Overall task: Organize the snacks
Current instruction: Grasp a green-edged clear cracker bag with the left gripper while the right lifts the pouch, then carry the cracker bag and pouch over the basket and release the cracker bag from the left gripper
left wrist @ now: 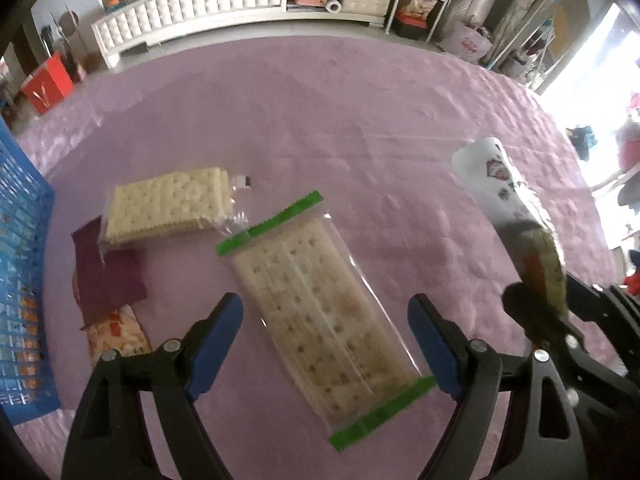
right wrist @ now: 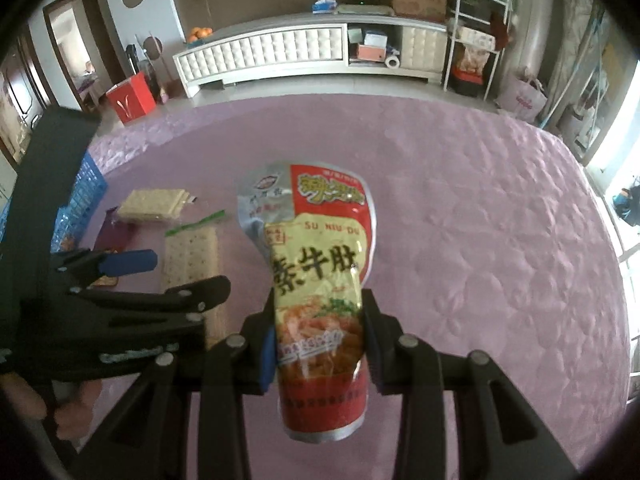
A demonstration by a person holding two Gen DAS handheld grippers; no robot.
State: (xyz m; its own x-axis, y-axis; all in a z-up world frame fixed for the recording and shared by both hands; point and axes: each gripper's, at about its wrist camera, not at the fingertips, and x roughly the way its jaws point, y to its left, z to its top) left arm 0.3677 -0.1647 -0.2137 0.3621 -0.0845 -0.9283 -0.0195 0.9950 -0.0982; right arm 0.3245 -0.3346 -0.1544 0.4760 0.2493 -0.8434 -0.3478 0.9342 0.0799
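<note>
- Right tongs [right wrist: 320,340]: I have them clamped on the pouch [right wrist: 320,280], pads at its lower half, so it stands clear above the table [right wrist: 480,240] for carrying.
- Left tongs [left wrist: 325,344]: I hold them wide and empty, straddling the green-edged pack [left wrist: 320,308], which lies flat between the pads; apparently my next pick.
- Farther left: cracker stack [left wrist: 168,204] overlapping a maroon packet [left wrist: 108,280], both loose on the table.
- Far left: blue basket [left wrist: 24,280], the likely destination, some packets already inside.
</note>
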